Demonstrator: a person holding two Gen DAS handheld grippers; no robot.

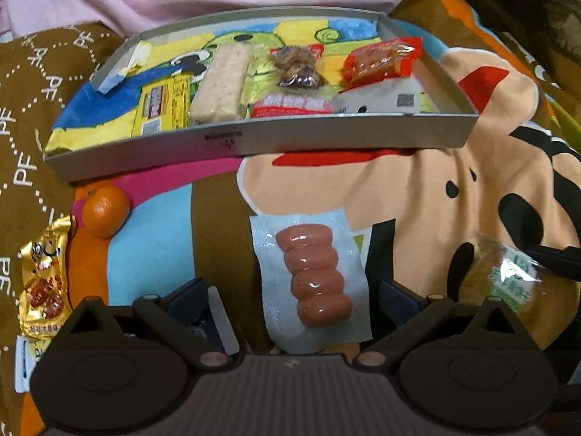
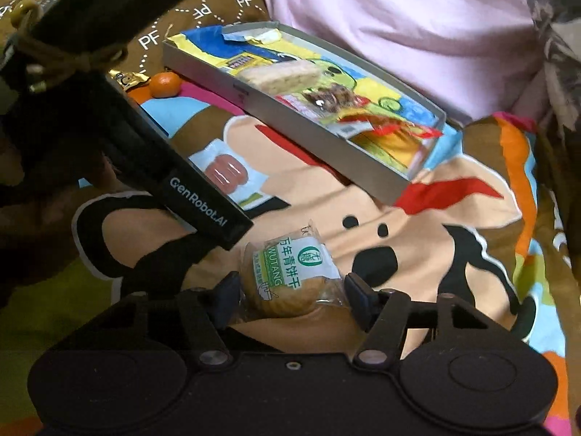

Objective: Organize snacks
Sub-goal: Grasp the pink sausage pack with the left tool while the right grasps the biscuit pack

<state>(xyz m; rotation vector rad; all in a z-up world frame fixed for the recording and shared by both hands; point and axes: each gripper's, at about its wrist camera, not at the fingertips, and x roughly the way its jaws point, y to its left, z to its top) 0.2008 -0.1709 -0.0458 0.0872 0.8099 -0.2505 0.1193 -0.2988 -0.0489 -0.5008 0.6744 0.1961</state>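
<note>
A shallow grey tray (image 1: 254,138) with a bright cartoon-printed floor lies on a cartoon-patterned blanket (image 1: 417,189) and serves as the landmark here. Inside it sit a pale rice bar (image 1: 221,83), a yellow packet (image 1: 165,107) to that bar's left, a dark brown wrapped snack (image 1: 297,67) near the tray's middle, a red packet (image 1: 381,61) toward its right end, and a white packet (image 1: 381,100) against the near wall. Outside the tray, just off its near wall, a clear vacuum pack of sausages (image 1: 314,276) lies flat on the blanket, and the left gripper (image 1: 294,298) stands with its jaws wide on either side of the pack, neither pad touching it. Off the tray's near left corner rests a small orange (image 1: 105,210), with a gold packet (image 1: 45,279) just beyond it. Farther out from the tray's near wall, toward its right end, a round biscuit pack (image 2: 290,279) with a green and white label lies between the fingers of the right gripper (image 2: 292,294); the jaws stand about half open, and the left pad seems to touch the wrapper while the right pad looks just clear of it, though the crinkled film makes that hard to judge. A pink sheet (image 2: 399,18) lies beyond the tray's far wall.
</note>
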